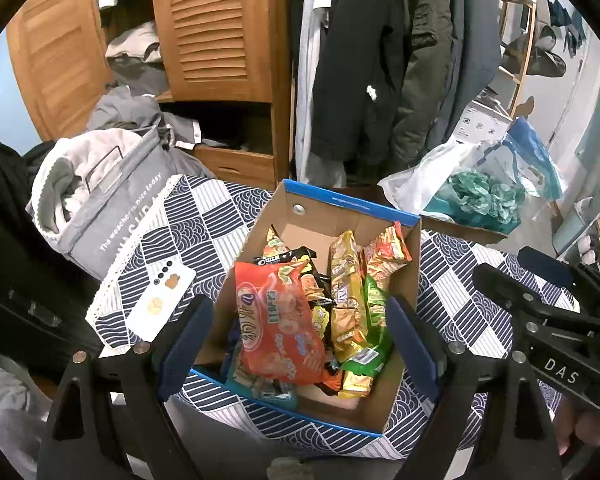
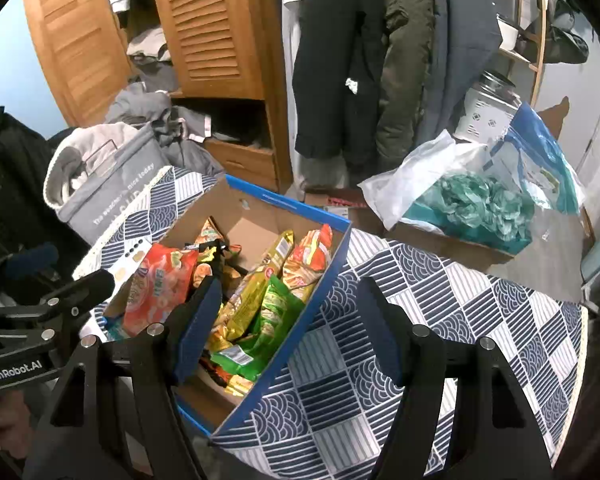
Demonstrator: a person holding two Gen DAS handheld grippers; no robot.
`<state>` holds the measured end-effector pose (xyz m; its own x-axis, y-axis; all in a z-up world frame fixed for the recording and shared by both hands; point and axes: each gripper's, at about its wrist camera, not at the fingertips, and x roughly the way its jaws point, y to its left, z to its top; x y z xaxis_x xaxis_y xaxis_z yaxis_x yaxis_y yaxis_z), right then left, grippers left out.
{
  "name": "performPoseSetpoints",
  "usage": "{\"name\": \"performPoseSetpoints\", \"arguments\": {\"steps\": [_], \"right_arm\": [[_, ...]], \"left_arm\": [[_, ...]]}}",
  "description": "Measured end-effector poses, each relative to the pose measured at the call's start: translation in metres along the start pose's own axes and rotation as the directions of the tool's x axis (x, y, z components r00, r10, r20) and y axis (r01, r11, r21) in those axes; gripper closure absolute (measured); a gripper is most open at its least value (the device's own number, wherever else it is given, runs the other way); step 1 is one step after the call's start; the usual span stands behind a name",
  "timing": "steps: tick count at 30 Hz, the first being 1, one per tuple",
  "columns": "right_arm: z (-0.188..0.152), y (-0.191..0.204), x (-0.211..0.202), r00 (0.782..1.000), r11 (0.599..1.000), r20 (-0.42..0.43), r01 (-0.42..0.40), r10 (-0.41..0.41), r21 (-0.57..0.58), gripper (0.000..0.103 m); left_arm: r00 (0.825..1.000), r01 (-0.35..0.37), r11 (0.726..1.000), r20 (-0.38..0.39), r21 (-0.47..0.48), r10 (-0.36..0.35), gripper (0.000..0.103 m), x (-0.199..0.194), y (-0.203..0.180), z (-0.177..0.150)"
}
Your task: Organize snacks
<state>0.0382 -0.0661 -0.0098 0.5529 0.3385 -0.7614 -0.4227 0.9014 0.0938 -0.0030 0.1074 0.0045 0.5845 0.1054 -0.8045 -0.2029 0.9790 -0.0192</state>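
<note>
Both tongs tilted steeply down, jaws apart, gripping nothing. Left tongs [image 1: 300, 328] hang over the snack box [image 1: 349, 206], snack packs [image 1: 278, 320] right between its fingers. Right tongs [image 2: 290, 328] straddle the box's right wall above the desk [image 2: 479, 312]; packs sit left.

A lived-in bedroom at home: dark winter coats [image 1: 379, 60] hang at top centre, a louvred wooden wardrobe [image 1: 216, 28] spills clothes at upper left, above a grey fabric laundry basket [image 1: 112, 196].
</note>
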Motion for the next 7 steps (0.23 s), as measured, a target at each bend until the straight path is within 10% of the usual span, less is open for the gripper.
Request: {"name": "performPoseSetpoints", "arguments": {"steps": [7], "right_arm": [[0.0,-0.0006,-0.0002,1.0,1.0,-0.002,0.0,0.0,0.0,0.034]], "left_arm": [[1.0,0.004,1.0,0.001,0.002,-0.004,0.014,0.0006,-0.0013,0.0001]]}}
